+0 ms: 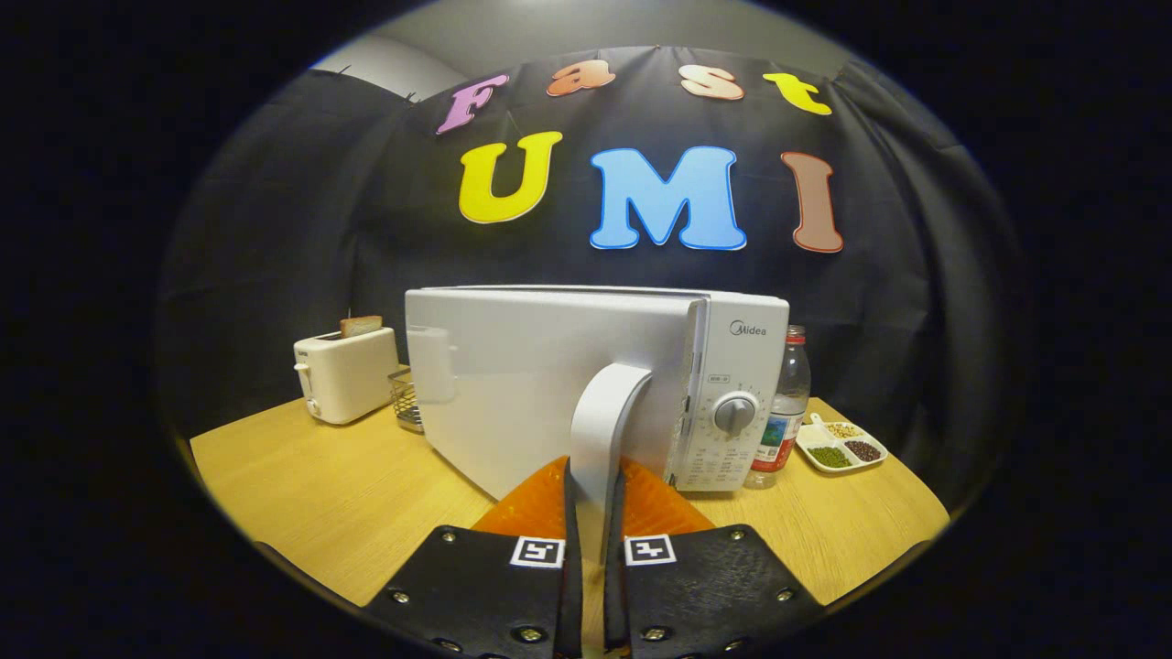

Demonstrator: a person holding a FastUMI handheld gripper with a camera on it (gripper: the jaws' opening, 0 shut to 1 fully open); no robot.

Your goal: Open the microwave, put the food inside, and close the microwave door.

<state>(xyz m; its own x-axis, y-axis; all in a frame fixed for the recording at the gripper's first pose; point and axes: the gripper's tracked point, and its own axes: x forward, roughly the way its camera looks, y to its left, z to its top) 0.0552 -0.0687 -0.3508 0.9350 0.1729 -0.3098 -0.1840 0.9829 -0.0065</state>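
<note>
Tabletop: gripper seemingly clamps microwave handle.

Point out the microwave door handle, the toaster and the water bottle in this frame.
microwave door handle [600, 430]: gripper view, middle of the handle between the fingers.
toaster [348, 377]: gripper view, its front face.
water bottle [786, 403]: gripper view, clear body above the label.

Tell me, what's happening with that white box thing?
That is a microwave on a wooden table. The gripper is shut on the door handle, with both fingers pinching it. The door looks swung partly open. A toaster, a water bottle and a tray of beans sit nearby.
</note>
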